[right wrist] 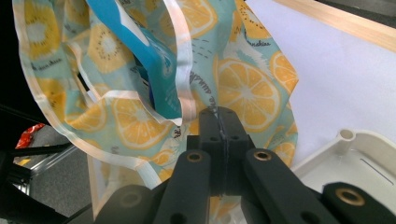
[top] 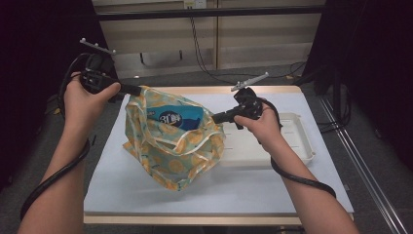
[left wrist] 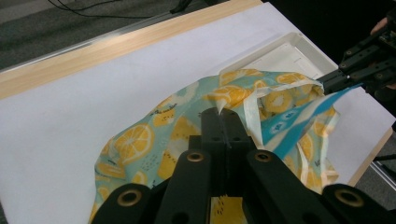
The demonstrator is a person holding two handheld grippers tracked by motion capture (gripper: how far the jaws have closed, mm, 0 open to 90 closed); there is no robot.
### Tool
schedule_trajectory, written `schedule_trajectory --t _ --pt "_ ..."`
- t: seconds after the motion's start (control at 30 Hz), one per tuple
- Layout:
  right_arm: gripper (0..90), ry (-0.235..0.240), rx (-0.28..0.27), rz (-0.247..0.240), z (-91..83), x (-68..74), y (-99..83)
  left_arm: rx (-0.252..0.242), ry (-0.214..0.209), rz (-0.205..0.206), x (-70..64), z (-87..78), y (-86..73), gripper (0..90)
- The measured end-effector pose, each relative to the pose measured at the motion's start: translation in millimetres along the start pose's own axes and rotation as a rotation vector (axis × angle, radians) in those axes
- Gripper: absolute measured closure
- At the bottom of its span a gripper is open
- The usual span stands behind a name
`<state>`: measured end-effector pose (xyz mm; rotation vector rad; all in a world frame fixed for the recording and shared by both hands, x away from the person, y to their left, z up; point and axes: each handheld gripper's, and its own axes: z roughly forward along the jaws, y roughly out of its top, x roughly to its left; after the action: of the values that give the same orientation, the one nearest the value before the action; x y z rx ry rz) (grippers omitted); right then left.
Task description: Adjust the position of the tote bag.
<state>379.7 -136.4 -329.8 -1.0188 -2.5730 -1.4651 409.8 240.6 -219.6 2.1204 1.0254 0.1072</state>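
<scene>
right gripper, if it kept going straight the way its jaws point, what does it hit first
The right gripper is already shut on the rim of the lemon-print bag; pushed on, it would likely meet the blue packet inside, though depth is unclear.

The blue flat packet (top: 179,118) inside the teal fabric bag printed with yellow lemon slices (top: 170,146) bears a white "31", while small dark script on the bag's cloth is too blurred to read.
</scene>
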Motion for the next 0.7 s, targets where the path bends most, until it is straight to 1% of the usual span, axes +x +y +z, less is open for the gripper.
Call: schedule_trajectory --t 0.07,0.1,0.13,0.17,0.23,0.27,0.33,0.37,0.4,0.43,0.47,0.5,0.53,0.57,0.6,0.63,0.67,0.7 --pt "90.0 -0.003 0.004 0.003 0.8 -1.0 -0.5 0.016 0.011 -0.006 3.6 7.1 0.1 90.0" --pt "90.0 -0.005 0.003 0.008 2.6 -3.4 -1.6 0.044 0.03 -0.011 7.7 14.1 -1.8 90.0" --pt "90.0 -0.005 0.002 0.011 3.8 -4.4 -2.3 0.044 0.03 -0.011 7.7 14.1 -1.8 90.0" --pt "90.0 -0.005 0.002 0.011 3.8 -4.4 -2.3 0.054 0.027 -0.017 10.7 17.5 -3.5 90.0" --pt "90.0 -0.003 0.008 0.017 7.4 -5.8 -3.5 0.086 0.039 -0.02 16.9 23.6 -7.9 90.0" --pt "90.0 -0.003 0.008 0.017 7.4 -5.8 -3.5 0.093 0.037 -0.035 19.4 27.2 -11.0 90.0" --pt "90.0 0.002 0.012 0.013 9.7 -5.8 -3.9 0.115 0.038 -0.045 25.6 33.0 -17.9 90.0" --pt "90.0 0.0 0.014 0.013 11.9 -5.4 -3.9 0.12 0.03 -0.049 29.1 35.7 -21.6 90.0" --pt "90.0 0.0 0.014 0.013 11.9 -5.4 -3.9 0.12 0.026 -0.063 30.7 37.9 -24.6 90.0" --pt "90.0 0.001 0.022 0.011 13.8 -5.1 -4.3 0.133 0.024 -0.068 33.4 40.2 -29.1 90.0" --pt "90.0 0.001 0.022 0.011 13.8 -5.1 -4.3 0.126 0.021 -0.07 34.1 41.6 -32.1 90.0" --pt "90.0 -0.003 0.03 0.014 14.6 -4.7 -4.7 0.114 0.0 -0.077 33.7 41.1 -35.2 88.9" --pt "90.0 -0.003 0.03 0.014 14.6 -4.7 -4.7 0.114 0.0 -0.077 33.7 41.1 -35.2 87.5" --pt "90.0 -0.004 0.031 0.014 14.7 -4.6 -4.7 0.106 0.007 -0.067 32.7 38.1 -35.9 87.5" --pt "90.0 -0.001 0.027 0.013 14.5 -4.6 -4.6 0.09 0.009 -0.078 31.2 35.0 -36.0 85.2" --pt "90.0 0.0 0.023 0.01 14.1 -4.9 -4.5 0.077 0.005 -0.078 30.6 31.4 -35.8 81.2" --pt "90.0 -0.003 0.025 0.01 13.0 -4.5 -4.3 0.055 0.016 -0.07 29.7 27.6 -35.8 69.2" --pt "90.0 -0.003 0.025 0.01 13.0 -4.5 -4.3 0.04 0.02 -0.07 28.4 23.9 -35.9 69.2"
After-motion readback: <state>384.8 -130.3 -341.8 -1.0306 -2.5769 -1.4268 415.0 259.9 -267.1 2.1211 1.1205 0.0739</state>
